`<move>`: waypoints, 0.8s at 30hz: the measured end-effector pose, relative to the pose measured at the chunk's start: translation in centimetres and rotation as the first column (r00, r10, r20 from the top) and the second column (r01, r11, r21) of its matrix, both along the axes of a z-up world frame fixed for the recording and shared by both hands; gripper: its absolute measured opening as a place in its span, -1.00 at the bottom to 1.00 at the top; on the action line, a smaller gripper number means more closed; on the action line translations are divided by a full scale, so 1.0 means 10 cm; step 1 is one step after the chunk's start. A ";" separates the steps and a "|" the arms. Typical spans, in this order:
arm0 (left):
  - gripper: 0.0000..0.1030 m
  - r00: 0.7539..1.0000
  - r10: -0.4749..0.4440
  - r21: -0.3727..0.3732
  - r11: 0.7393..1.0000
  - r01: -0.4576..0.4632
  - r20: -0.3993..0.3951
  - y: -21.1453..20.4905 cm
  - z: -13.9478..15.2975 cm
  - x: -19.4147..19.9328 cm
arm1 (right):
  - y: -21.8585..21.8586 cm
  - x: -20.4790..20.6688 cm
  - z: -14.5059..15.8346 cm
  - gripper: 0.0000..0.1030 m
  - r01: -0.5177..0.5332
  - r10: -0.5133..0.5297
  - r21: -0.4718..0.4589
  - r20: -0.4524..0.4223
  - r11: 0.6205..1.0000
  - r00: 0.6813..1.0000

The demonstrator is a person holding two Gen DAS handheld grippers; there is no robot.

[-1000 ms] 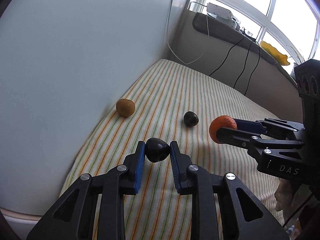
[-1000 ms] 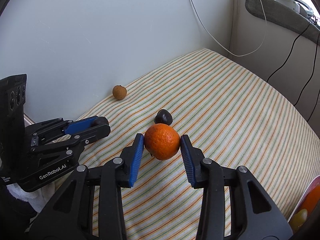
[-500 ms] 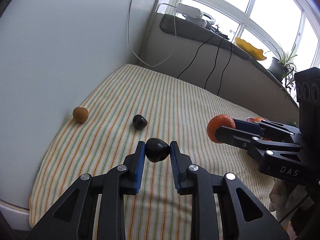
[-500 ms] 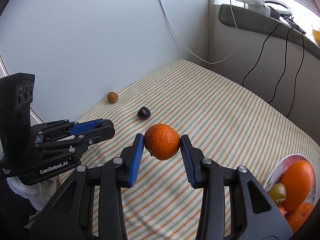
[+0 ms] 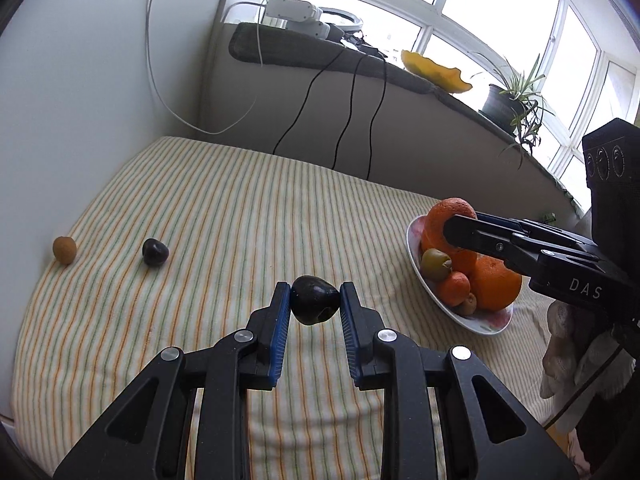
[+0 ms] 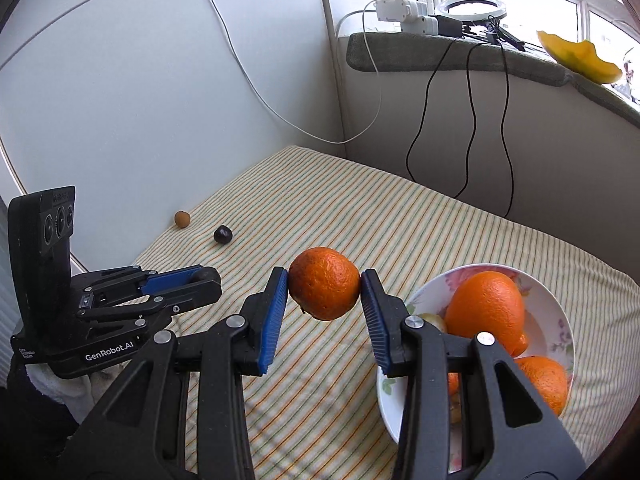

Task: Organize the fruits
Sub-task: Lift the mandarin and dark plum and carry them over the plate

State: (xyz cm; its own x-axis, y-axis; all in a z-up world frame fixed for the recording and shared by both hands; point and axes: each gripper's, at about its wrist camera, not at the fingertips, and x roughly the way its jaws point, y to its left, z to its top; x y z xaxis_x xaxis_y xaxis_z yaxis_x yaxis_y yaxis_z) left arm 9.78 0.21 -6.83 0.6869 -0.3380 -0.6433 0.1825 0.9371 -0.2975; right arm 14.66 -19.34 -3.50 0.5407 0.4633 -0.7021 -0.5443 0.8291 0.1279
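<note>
**Both grippers carrying fruit above the striped cloth, bowl at right**

Left gripper [image 5: 315,306]: jaws narrow, blue pads clamped on a small dark plum [image 5: 314,299], one pad on each side. Plum is off the cloth, held in the air. Gripper tilts downward over the near middle of the striped cloth [image 5: 240,208].

Right gripper [image 6: 324,298]: jaws a bit wider, pads pressing both sides of a mandarin [image 6: 324,294]. Mandarin lifted clear of the cloth, just left of the bowl rim in the right wrist view. In the left wrist view the mandarin sits in front of the bowl's fruit pile; cannot tell if it is above the bowl or short of it. Gripper angled down.

Fruit bowl [image 6: 560,316]: white with floral print, at right edge of cloth. Holds a large orange [image 6: 486,306], more oranges and a green-yellow fruit [image 5: 436,264].

Left on the cloth, far left near the wall: a second dark plum [image 5: 155,252] and a small brown fruit [image 5: 65,249], near each other, not touching.

A person's pale-gloved hand [image 5: 576,344] holds the right gripper body, partly hidden.

Background: windowsill with power strip, cables and a potted plant [image 5: 510,100].
</note>
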 end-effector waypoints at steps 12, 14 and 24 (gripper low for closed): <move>-0.55 0.992 -0.122 0.003 0.992 0.122 0.008 -0.62 0.06 0.07 | -0.79 0.09 0.08 -0.23 0.149 -0.149 -0.003 0.018 0.989 0.989; -0.55 0.990 -0.141 0.004 0.990 0.141 0.008 -0.72 0.06 0.06 | -0.89 0.10 0.09 -0.23 0.168 -0.168 -0.003 0.016 0.986 0.986; -0.55 0.971 -0.239 0.012 0.971 0.239 0.003 -1.17 0.06 0.06 | -1.28 0.18 0.07 -0.23 0.249 -0.249 -0.001 -0.010 0.968 0.968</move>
